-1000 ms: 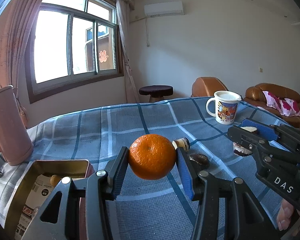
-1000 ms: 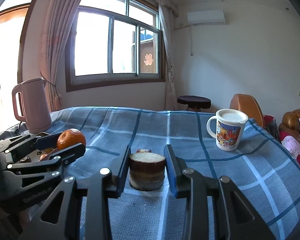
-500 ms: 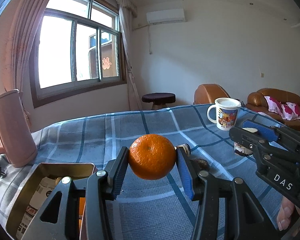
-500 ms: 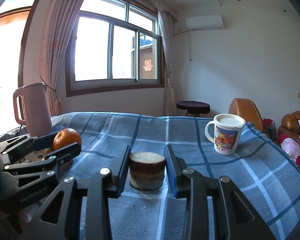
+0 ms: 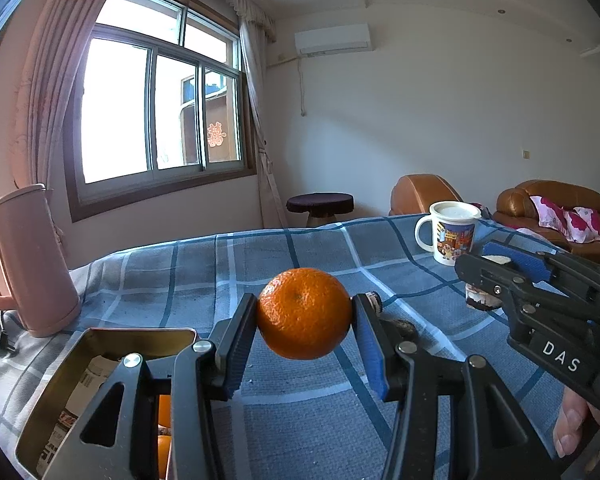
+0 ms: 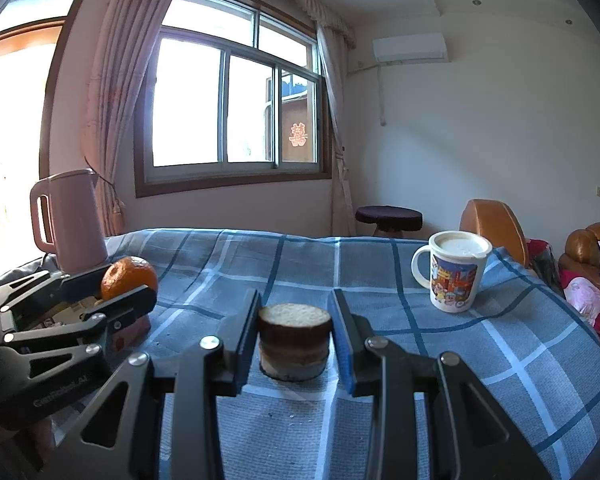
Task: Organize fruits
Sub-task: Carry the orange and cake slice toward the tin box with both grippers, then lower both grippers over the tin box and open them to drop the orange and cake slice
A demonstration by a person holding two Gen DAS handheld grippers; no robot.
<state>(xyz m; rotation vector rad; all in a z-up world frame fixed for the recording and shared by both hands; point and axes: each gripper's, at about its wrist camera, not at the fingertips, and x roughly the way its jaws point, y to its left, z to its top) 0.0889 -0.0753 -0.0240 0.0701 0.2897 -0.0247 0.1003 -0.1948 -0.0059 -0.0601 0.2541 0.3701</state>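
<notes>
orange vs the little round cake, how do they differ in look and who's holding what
The orange is a bright, pitted ball; the cake is a short brown cylinder with a pale flat top and layered sides. The orange sits in the left gripper, the cake in the right gripper. Both are clamped between blue pads above the checked cloth.

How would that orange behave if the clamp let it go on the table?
The orange is round, so it would probably roll on the flat tablecloth. Its skin looks firm: the left gripper holds it without visible denting.
</notes>
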